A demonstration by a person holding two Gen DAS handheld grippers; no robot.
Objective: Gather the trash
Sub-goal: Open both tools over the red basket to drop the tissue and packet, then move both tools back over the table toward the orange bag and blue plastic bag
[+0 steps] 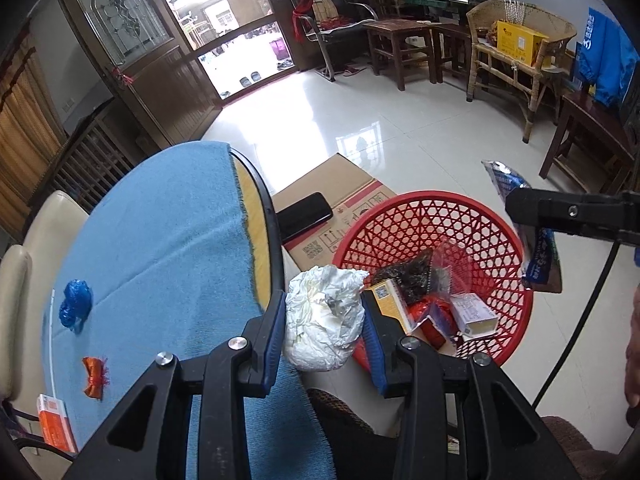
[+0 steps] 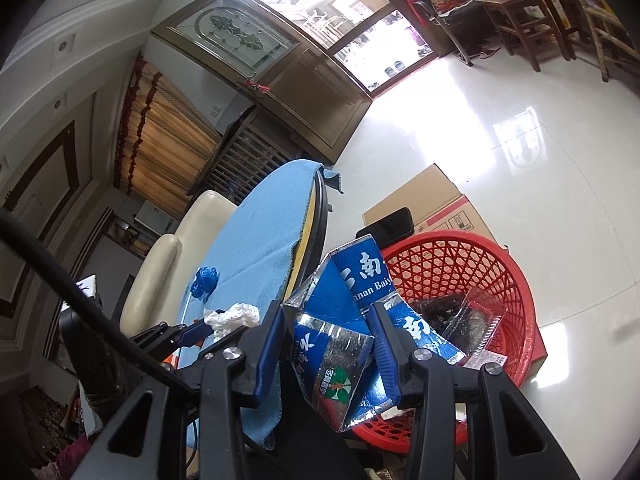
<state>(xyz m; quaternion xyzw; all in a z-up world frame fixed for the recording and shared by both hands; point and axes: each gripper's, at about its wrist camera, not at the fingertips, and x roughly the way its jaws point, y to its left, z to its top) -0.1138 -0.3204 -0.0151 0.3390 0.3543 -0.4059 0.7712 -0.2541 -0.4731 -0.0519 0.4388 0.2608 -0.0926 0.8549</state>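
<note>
My left gripper [image 1: 325, 320] is shut on a crumpled white paper ball [image 1: 324, 316], held between the table edge and the red mesh basket [image 1: 516, 320]. The paper ball also shows in the right wrist view [image 2: 234, 318]. My right gripper [image 2: 330, 328] is shut on a blue and silver foil wrapper [image 2: 340, 320], held at the basket's near rim [image 2: 524, 320]; the wrapper shows in the left wrist view [image 1: 540, 256] over the basket's right rim. The basket holds small boxes, a dark packet and clear plastic. On the blue tablecloth [image 1: 160, 248] lie a blue wad [image 1: 75, 305], an orange wrapper [image 1: 95, 376] and an orange box [image 1: 56, 420].
A flat cardboard box [image 1: 340, 204] with a black phone [image 1: 306, 214] on it lies on the tiled floor behind the basket. A cream chair [image 1: 24, 280] stands left of the round table. Wooden and wicker chairs line the far wall.
</note>
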